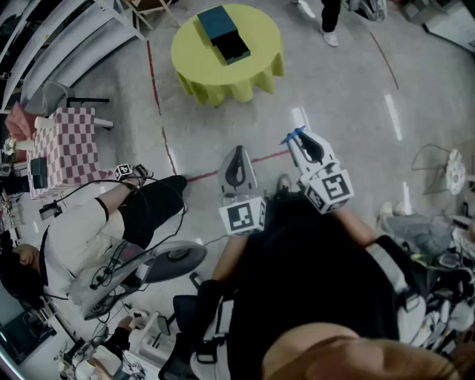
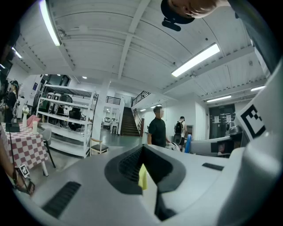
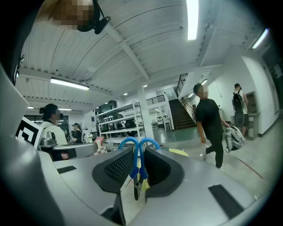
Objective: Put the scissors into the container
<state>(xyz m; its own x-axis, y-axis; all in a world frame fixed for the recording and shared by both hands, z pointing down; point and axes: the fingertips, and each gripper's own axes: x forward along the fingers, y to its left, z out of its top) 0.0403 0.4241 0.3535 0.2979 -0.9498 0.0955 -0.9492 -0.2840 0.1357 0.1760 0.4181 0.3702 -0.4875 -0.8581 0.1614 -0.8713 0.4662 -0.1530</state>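
Observation:
A pair of scissors (image 1: 295, 135) with blue loop handles is clamped in my right gripper (image 1: 297, 141), handles sticking out past the tips. In the right gripper view the scissors (image 3: 138, 154) stand between the dark pads of the right gripper (image 3: 138, 171), blades toward the camera. My left gripper (image 1: 239, 154) hangs beside it with its jaws together and nothing in them; in its own view the left gripper (image 2: 143, 174) points into the room. A dark blue box-like container (image 1: 223, 33) lies on a round yellow table (image 1: 260, 63) far ahead, well away from both grippers.
A person (image 1: 104, 226) sits on a chair at the left beside a checkered table (image 1: 67, 145). Red tape lines (image 1: 167, 148) cross the grey floor. Someone's legs (image 1: 330, 22) show at the top. A person (image 3: 208, 123) walks by in the right gripper view.

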